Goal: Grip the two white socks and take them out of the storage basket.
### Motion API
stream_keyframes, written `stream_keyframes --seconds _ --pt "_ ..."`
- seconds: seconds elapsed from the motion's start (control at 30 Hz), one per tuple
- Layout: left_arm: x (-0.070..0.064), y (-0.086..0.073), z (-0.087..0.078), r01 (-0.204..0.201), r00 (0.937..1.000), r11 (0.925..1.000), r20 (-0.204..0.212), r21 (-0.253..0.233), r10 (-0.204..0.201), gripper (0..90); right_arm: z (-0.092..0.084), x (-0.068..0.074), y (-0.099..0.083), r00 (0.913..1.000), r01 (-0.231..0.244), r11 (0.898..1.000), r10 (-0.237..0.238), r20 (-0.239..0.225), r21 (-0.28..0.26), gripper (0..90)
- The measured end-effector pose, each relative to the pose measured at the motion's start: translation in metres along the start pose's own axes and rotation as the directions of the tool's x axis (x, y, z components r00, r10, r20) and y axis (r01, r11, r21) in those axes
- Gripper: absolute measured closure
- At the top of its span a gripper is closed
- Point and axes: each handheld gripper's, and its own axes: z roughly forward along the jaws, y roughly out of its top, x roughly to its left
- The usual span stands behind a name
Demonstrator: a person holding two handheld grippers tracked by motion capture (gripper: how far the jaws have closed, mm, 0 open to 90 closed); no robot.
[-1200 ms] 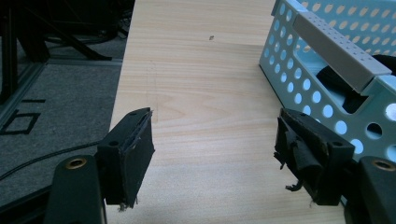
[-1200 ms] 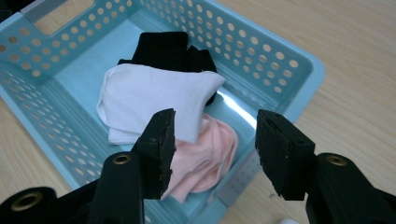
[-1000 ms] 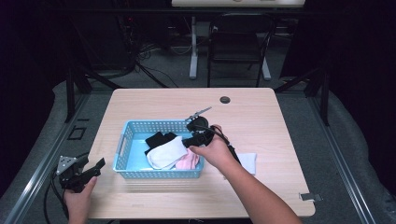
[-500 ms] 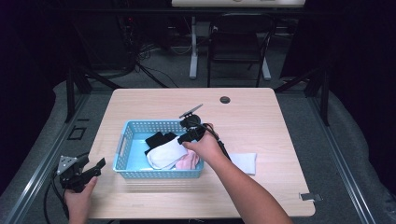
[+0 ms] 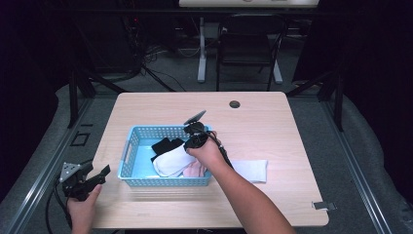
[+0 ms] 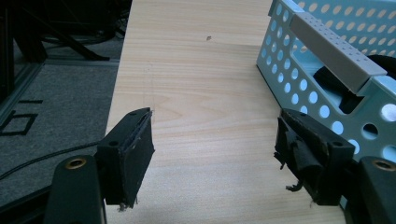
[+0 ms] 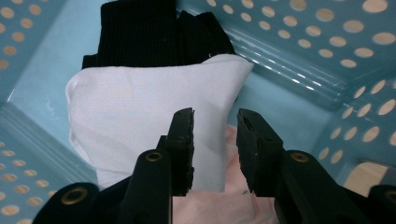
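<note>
Both unlabelled: right gripper (image 7: 215, 144), closing, straddles white cloth (image 7: 140, 126) unpinched; left gripper (image 6: 215, 154) gapes.

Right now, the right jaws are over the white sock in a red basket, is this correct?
Not quite: the basket is light blue, not red, as the right gripper view shows. The right gripper does have its jaws over the white sock in it.

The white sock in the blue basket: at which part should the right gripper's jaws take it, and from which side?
Probably at the sock's near edge, where it lies over the pink cloth, coming from above. It rests flat on top of the pile, with a black sock behind it, so that edge is free to pinch. The right gripper is already over that edge; its jaws have just been closing and are apart.
</note>
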Motion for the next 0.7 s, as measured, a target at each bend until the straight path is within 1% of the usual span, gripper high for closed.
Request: stream_keyframes --seconds 0.07,0.1,0.13,0.17,0.2,0.23,0.27,0.3,0.33,0.37,0.43,0.57,0.6,0.63,0.67,0.7 --pt "0.000 0.000 0.000 0.000 1.0000 1.0000 0.001 -0.005 0.000 27.6 0.004 0.001 0.000 0.9999 -0.013 1.000 0.013 0.002 0.003 68.3" --pt "0.000 0.000 0.000 -0.001 1.0000 1.0000 0.002 -0.005 0.001 27.6 0.005 0.000 0.000 0.9999 -0.012 1.000 0.012 0.007 0.018 68.6" --pt "0.000 0.000 0.000 -0.001 1.0000 1.0000 0.002 -0.005 0.001 27.6 0.008 0.000 0.000 0.9998 -0.021 1.000 0.021 0.003 0.007 69.0" --pt "0.000 0.000 0.001 -0.001 1.0000 1.0000 0.003 -0.005 0.001 27.6 0.009 -0.001 0.001 0.9999 -0.015 1.000 0.015 -0.002 0.026 69.7" --pt "0.000 0.000 0.001 -0.001 1.0000 1.0000 0.003 -0.005 0.001 27.6 0.011 -0.002 0.001 0.9997 -0.025 0.999 0.025 -0.005 0.032 70.3" --pt "0.000 0.000 0.001 -0.001 1.0000 1.0000 0.003 -0.005 0.001 27.6 0.013 -0.002 0.000 0.9992 -0.039 0.999 0.039 -0.009 0.019 70.7" --pt "0.000 0.000 0.000 -0.001 1.0000 1.0000 0.003 -0.005 0.001 27.6 0.013 -0.004 0.001 0.9995 -0.026 0.999 0.026 -0.016 0.040 71.1" --pt "0.000 0.000 0.000 -0.001 1.0000 1.0000 0.002 -0.005 0.001 27.6 0.014 -0.005 0.001 0.9990 -0.036 0.998 0.038 -0.025 0.044 71.6" --pt "0.000 0.000 0.000 -0.001 1.0000 1.0000 0.002 -0.005 0.001 27.6 0.016 -0.005 0.001 0.9980 -0.054 0.998 0.055 -0.032 0.032 72.1" --pt "0.000 0.000 0.000 0.000 1.0000 1.0000 0.002 -0.006 0.000 27.6 0.016 -0.006 0.001 0.9979 -0.049 0.998 0.051 -0.040 0.046 72.5" --pt "0.000 0.000 0.000 0.001 1.0000 1.0000 0.002 -0.006 -0.001 27.6 0.017 -0.007 0.001 0.9965 -0.061 0.997 0.063 -0.055 0.047 73.2" --pt "0.000 0.000 0.000 -0.001 1.0000 1.0000 0.002 -0.007 0.001 27.6 0.017 -0.007 0.001 0.9969 -0.051 0.997 0.054 -0.057 0.056 78.3" --pt "0.000 0.000 0.000 -0.002 1.0000 1.0000 0.001 -0.002 0.002 27.6 0.017 -0.006 0.000 0.9963 -0.061 0.997 0.064 -0.057 0.043 80.0" --pt "0.000 0.000 0.000 -0.002 1.0000 1.0000 0.002 -0.002 0.002 27.6 0.016 -0.006 0.000 0.9971 -0.047 0.998 0.049 -0.058 0.046 81.6" --pt "0.000 0.000 0.000 -0.002 1.0000 1.0000 0.002 -0.002 0.002 27.6 0.016 -0.006 0.000 0.9971 -0.047 0.998 0.049 -0.058 0.046 81.6" --pt "0.000 0.000 0.000 -0.001 1.0000 1.0000 0.002 -0.007 0.001 27.6 0.014 -0.005 0.000 0.9979 -0.027 0.999 0.029 -0.057 0.046 83.9"
